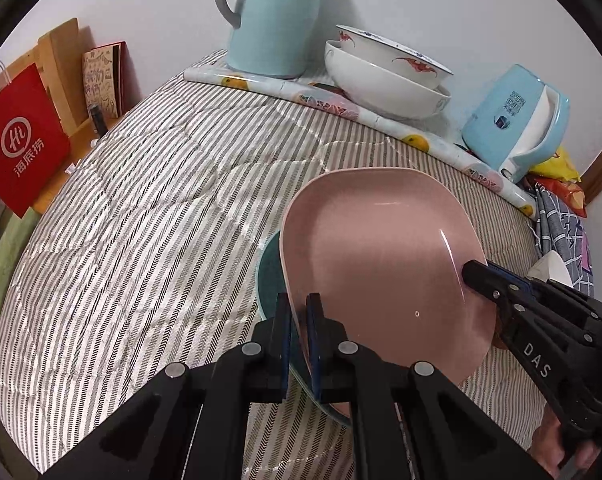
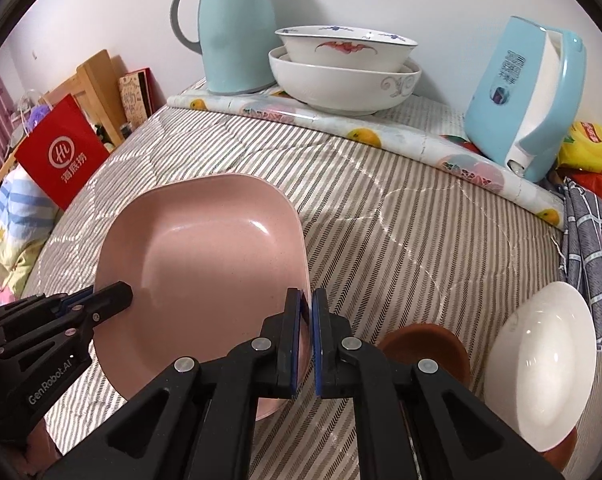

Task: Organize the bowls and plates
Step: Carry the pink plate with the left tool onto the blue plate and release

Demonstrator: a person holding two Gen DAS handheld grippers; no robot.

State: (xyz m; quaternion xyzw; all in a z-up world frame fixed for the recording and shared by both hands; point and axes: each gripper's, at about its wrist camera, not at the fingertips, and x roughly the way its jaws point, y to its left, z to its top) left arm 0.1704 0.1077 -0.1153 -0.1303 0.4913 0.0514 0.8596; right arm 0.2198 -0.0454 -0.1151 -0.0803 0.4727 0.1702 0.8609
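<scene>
A pink square plate (image 1: 381, 256) (image 2: 205, 264) hangs tilted over the striped cloth, held by both grippers. My left gripper (image 1: 299, 312) is shut on its left rim and shows in the right wrist view as the left gripper (image 2: 121, 296). My right gripper (image 2: 306, 308) is shut on the opposite rim, and the left wrist view shows that right gripper (image 1: 473, 276) at the plate's far side. A dark teal plate (image 1: 269, 276) lies just under the pink one. A brown bowl (image 2: 425, 344) and a white plate (image 2: 541, 364) sit to the right. Two white bowls (image 1: 385, 76) (image 2: 341, 80) are stacked at the back.
At the back stand a pale blue jug (image 1: 273, 20) (image 2: 237, 36) and a blue kettle (image 1: 517, 120) (image 2: 529, 96) on a fruit-print mat (image 2: 365, 132). A red paper bag (image 1: 21, 140) (image 2: 61, 152) leans at the left edge. Snack packets (image 2: 589, 148) lie far right.
</scene>
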